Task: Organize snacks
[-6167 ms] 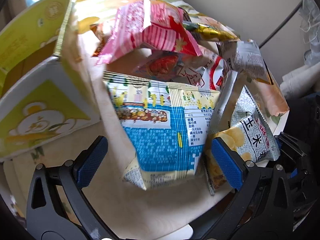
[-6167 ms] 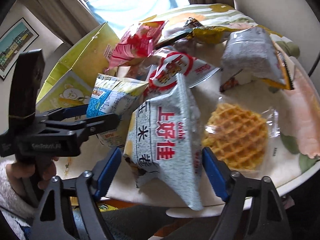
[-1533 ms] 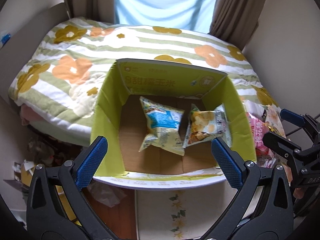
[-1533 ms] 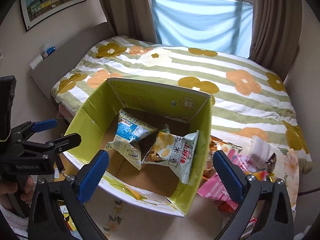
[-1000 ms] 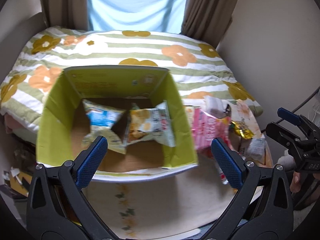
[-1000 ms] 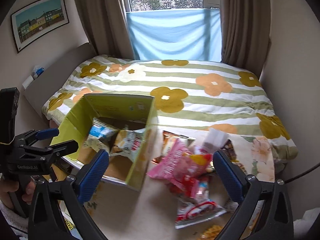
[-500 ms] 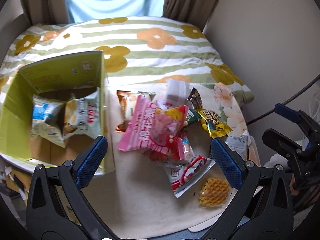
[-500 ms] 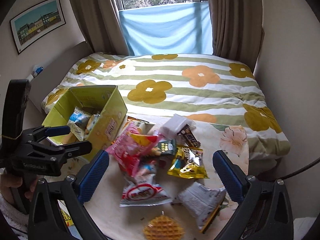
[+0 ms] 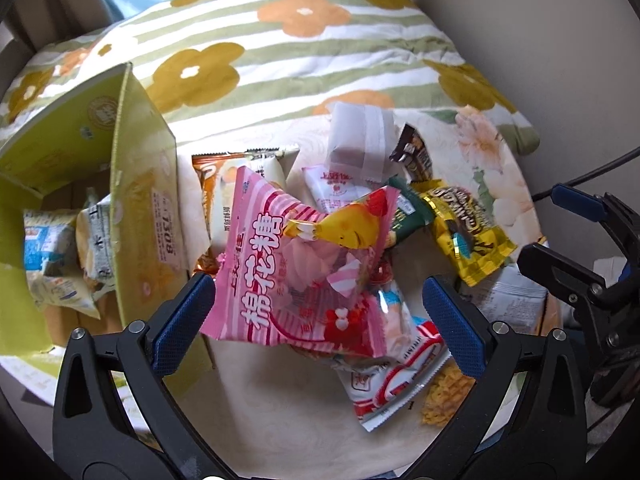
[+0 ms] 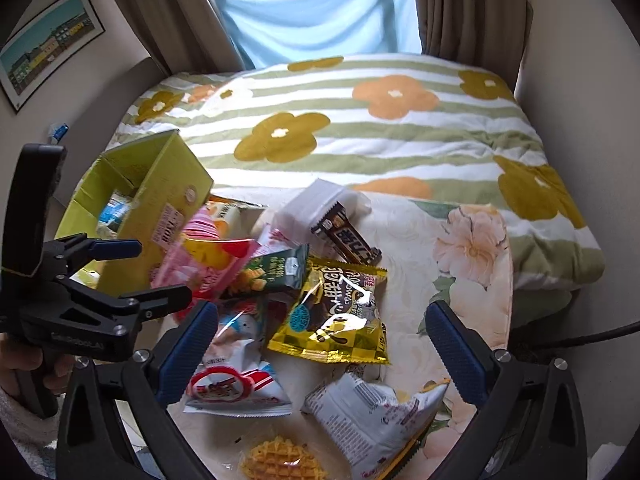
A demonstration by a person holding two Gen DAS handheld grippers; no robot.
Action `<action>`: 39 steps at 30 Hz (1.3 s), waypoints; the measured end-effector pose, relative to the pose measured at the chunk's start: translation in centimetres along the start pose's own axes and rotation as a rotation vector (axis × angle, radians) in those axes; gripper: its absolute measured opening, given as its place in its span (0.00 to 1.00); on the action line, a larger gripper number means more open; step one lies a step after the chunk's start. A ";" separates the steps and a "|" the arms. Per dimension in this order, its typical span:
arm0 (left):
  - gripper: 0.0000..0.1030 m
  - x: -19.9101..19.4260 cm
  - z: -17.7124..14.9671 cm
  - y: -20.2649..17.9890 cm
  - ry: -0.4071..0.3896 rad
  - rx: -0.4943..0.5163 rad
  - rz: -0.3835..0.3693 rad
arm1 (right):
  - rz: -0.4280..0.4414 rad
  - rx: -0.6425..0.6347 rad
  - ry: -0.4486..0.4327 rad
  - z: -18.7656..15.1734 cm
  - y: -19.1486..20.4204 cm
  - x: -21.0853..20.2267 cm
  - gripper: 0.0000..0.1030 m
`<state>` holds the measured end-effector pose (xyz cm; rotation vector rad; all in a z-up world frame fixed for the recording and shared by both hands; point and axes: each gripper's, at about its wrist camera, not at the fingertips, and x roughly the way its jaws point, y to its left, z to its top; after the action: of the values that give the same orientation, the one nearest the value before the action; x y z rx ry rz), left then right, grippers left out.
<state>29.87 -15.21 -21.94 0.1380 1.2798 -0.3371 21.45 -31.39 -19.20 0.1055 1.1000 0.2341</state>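
Now both my left tool (image 9: 318, 320) and right tool (image 10: 322, 344) hang spread and empty over the pile, so next I close on the pink marshmallow bag (image 9: 296, 268) for the green box (image 9: 144, 216).

My cardboard box (image 9: 144, 216) stands at the table's (image 9: 280, 420) left edge with two snack bags (image 9: 68, 256) in it. Right of it the marshmallow bag (image 9: 296, 276) lies on the pile. The waffle (image 10: 284, 460) is nearest me, and the bed (image 10: 360, 120) lies beyond.
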 end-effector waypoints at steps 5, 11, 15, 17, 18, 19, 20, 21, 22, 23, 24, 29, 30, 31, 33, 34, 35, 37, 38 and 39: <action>1.00 2.5 0.4 0.5 0.066 0.027 0.017 | -0.005 0.010 0.096 0.3 -0.8 4.1 1.00; 1.00 3.9 0.9 -0.2 0.089 0.118 0.101 | -0.019 -0.008 0.166 0.6 -0.9 6.9 1.00; 1.00 4.4 1.2 -0.5 0.090 0.153 0.138 | -0.036 -0.035 0.200 0.7 -0.8 7.9 1.00; 0.99 4.5 1.3 -0.8 0.086 0.166 0.140 | -0.046 -0.044 0.207 0.8 -0.9 8.1 1.00; 0.95 4.4 1.3 -0.9 0.086 0.170 0.136 | -0.047 -0.046 0.208 0.9 -0.9 8.2 1.00; 0.93 4.4 1.4 -1.1 0.088 0.174 0.126 | -0.046 -0.044 0.209 0.9 -1.0 8.2 1.00; 0.93 4.4 1.3 -1.3 0.089 0.180 0.125 | -0.045 -0.042 0.210 1.0 -1.1 8.3 1.00; 0.93 4.5 1.4 -1.4 0.089 0.184 0.126 | -0.047 -0.041 0.210 1.1 -1.1 8.4 1.00; 0.93 4.7 1.4 -1.4 0.092 0.181 0.124 | -0.048 -0.040 0.209 1.1 -1.3 8.3 1.00; 0.93 4.9 1.5 -1.3 0.098 0.171 0.116 | -0.047 -0.038 0.210 1.2 -1.3 8.4 1.00; 0.93 4.9 1.5 -1.1 0.101 0.162 0.112 | -0.045 -0.037 0.211 1.2 -1.3 8.4 1.00; 0.91 5.1 1.4 -0.5 0.111 0.133 0.074 | -0.037 -0.032 0.220 1.1 -1.2 8.9 1.00; 0.89 5.1 1.3 -0.5 0.109 0.130 0.070 | -0.033 -0.029 0.220 1.0 -1.2 9.0 1.00; 0.87 5.0 1.3 -0.4 0.108 0.125 0.067 | -0.031 -0.028 0.218 1.0 -1.2 9.1 1.00; 0.82 4.8 1.3 0.1 0.102 0.095 0.043 | -0.026 -0.023 0.213 1.0 -1.1 9.2 0.98; 0.78 4.7 1.2 0.2 0.100 0.085 0.031 | -0.022 -0.021 0.212 1.0 -1.1 9.2 0.96; 0.76 4.5 1.1 0.4 0.095 0.073 0.018 | -0.015 -0.019 0.216 0.9 -1.0 9.3 0.89; 0.72 4.2 0.9 0.4 0.088 0.065 0.010 | 0.002 -0.018 0.231 0.7 -0.9 9.4 0.74; 0.71 4.0 0.7 0.4 0.085 0.062 0.010 | 0.001 -0.020 0.236 0.7 -0.8 9.5 0.67; 0.70 3.9 0.7 0.4 0.082 0.060 0.011 | -0.004 -0.024 0.235 0.6 -0.7 9.4 0.67</action>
<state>31.57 -15.73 -25.52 0.2119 1.3497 -0.3636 26.11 -29.76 -27.26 0.0553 1.3306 0.2601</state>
